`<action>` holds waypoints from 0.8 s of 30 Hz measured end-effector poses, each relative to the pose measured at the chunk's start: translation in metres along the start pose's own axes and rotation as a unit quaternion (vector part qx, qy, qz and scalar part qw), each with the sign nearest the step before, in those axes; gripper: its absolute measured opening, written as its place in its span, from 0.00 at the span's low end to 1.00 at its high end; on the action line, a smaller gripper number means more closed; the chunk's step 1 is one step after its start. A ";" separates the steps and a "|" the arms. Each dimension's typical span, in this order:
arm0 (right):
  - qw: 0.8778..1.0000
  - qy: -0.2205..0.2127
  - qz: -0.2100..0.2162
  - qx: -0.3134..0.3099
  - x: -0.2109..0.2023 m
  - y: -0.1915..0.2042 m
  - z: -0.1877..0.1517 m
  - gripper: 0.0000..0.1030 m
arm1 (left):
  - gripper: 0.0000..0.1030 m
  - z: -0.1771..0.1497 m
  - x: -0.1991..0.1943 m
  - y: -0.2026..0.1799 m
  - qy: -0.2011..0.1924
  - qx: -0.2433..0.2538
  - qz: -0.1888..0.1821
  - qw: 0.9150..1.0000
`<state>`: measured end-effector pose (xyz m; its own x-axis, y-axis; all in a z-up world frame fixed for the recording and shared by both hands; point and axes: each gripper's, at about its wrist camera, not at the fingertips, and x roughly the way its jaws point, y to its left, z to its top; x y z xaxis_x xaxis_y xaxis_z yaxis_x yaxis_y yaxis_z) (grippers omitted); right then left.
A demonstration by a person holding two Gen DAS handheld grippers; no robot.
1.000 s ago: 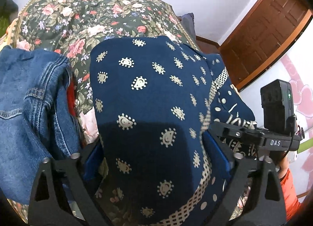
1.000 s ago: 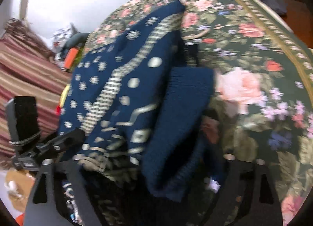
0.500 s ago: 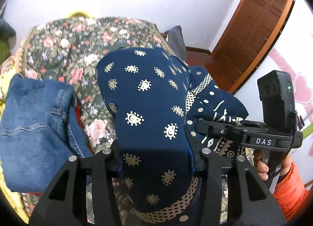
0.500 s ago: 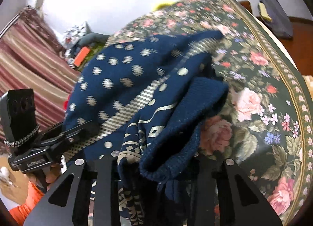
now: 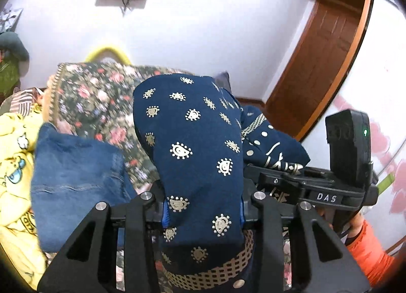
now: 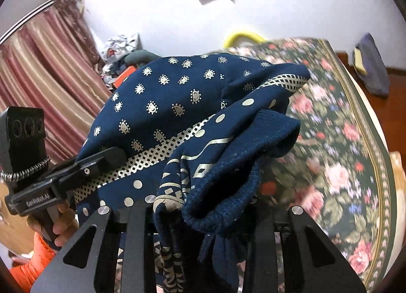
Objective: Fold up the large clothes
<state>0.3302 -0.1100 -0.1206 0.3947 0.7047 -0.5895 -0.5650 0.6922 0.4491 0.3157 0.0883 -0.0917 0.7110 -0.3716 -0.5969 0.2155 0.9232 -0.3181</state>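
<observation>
A large navy garment with a gold paisley print (image 5: 198,145) is bunched and held up above the floral bed cover (image 5: 96,100). My left gripper (image 5: 203,214) is shut on a thick fold of it. My right gripper (image 6: 200,217) is shut on another bunch of the same garment (image 6: 177,105), including a ribbed navy cuff (image 6: 243,163). The two grippers sit side by side; each shows in the other's view, the right gripper (image 5: 299,186) and the left gripper (image 6: 83,163). The fingertips are hidden in cloth.
Folded blue jeans (image 5: 73,181) lie on the bed at left beside a yellow printed cloth (image 5: 15,171). A wooden door (image 5: 322,62) stands at right. A striped curtain (image 6: 45,85), a pile of clutter (image 6: 121,52) and a grey item (image 6: 373,64) on the floor are around the bed (image 6: 342,140).
Both grippers have closed on the navy garment and lifted it off the bed. The views tilted upward, so the wall and door show more.
</observation>
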 end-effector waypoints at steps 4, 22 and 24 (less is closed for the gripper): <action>1.000 -0.012 0.012 -0.018 0.020 0.025 0.021 0.26 | 0.37 0.019 -0.024 0.037 -0.020 -0.029 0.000 0.999; 0.993 0.110 0.014 -0.042 0.225 0.028 0.001 0.39 | 0.68 -0.045 0.036 0.286 0.064 -0.205 0.055 0.975; 0.993 0.108 0.014 -0.048 0.218 0.025 0.003 0.40 | 0.71 -0.049 0.036 0.282 0.056 -0.190 0.057 0.979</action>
<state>0.4041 0.0618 -0.2362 0.2194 0.6663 -0.7127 -0.6435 0.6479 0.4077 0.3696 0.3303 -0.2390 0.6329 -0.2957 -0.7155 -0.1410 0.8647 -0.4821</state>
